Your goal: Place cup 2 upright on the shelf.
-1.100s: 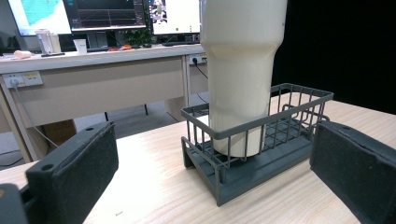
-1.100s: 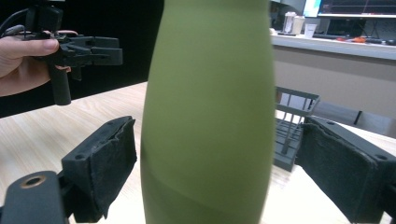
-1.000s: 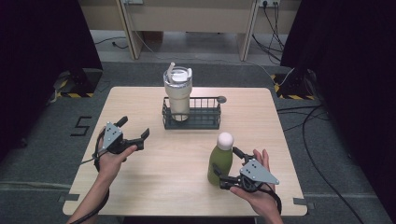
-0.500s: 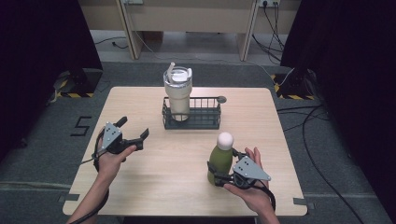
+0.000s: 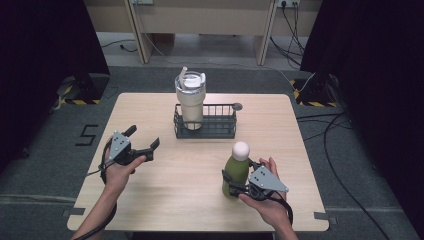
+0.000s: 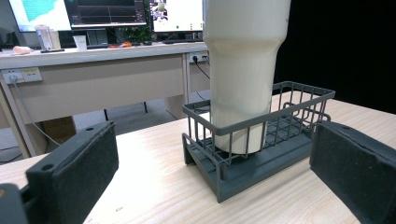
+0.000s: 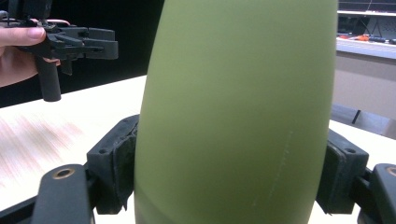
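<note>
Since a second ago, the right gripper (image 5: 239, 184) had closed in from beside the green bottle with the rounded white cap (image 5: 237, 169) until its jaws clamped the bottle's lower body, while the left gripper (image 5: 141, 141) stayed where it was with its jaws spread wide on nothing. That bottle stood upright on the pale wooden table (image 5: 185, 200), near the front right, well apart from the dark wire basket (image 5: 220, 131) at the middle rear.

From the right gripper view the bottle's (image 7: 238, 107) top and base were cut off by the frame, and its green wall hid most of the table behind; both black pads pressed its sides. The left gripper (image 7: 70, 42) showed far off, at upper left.

From the left gripper view the cream tumbler (image 6: 245, 70) standing in the basket's (image 6: 261, 154) left end lost its lid and straw past the top edge, and the right jaw covered the basket's far corner. A small round dark knob (image 5: 237, 106) sat at the basket's rear right; what it was could not be made out. Behind the table stood a long desk (image 6: 93, 70) with monitors.
</note>
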The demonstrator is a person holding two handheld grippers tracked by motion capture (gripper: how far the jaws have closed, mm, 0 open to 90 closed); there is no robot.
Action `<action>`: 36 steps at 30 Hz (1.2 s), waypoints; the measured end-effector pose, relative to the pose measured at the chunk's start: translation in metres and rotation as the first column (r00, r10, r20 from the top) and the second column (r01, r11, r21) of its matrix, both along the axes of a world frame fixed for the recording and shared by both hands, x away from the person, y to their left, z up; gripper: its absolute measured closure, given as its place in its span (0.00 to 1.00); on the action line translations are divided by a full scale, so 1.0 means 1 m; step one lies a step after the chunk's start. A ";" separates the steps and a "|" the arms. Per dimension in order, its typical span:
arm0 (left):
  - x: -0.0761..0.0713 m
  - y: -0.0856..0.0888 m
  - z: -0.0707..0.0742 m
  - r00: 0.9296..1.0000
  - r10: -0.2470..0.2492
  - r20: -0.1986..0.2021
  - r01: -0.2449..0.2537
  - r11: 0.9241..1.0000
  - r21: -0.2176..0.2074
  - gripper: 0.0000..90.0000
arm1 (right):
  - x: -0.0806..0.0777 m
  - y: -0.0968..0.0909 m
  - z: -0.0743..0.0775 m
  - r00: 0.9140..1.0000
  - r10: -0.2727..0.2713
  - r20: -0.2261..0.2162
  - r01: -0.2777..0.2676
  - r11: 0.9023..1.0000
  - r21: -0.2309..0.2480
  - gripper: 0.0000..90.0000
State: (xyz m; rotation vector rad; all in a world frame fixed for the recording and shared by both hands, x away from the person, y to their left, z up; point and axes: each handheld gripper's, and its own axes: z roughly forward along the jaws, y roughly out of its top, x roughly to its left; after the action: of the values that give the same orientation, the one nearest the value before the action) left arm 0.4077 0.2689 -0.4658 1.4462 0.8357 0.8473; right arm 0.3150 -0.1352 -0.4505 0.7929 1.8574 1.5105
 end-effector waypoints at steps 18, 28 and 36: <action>0.000 0.006 -0.001 1.000 0.017 -0.006 -0.017 1.000 -0.013 0.01 | 0.006 0.004 0.010 1.000 0.005 -0.004 -0.005 1.000 -0.002 0.26; 0.000 0.007 -0.001 1.000 0.022 -0.006 -0.022 1.000 -0.016 0.01 | 0.016 0.004 0.024 1.000 -0.018 0.018 0.018 1.000 0.021 0.26; 0.000 0.008 -0.001 1.000 0.027 -0.008 -0.027 0.999 -0.017 0.01 | 0.024 0.005 0.030 0.999 -0.035 0.024 0.034 0.999 0.037 0.26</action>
State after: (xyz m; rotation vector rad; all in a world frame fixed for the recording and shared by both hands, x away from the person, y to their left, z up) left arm 0.4081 0.2769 -0.4667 1.4269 0.8683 0.8528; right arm 0.3387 -0.1305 -0.4205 0.8155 1.7937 1.5294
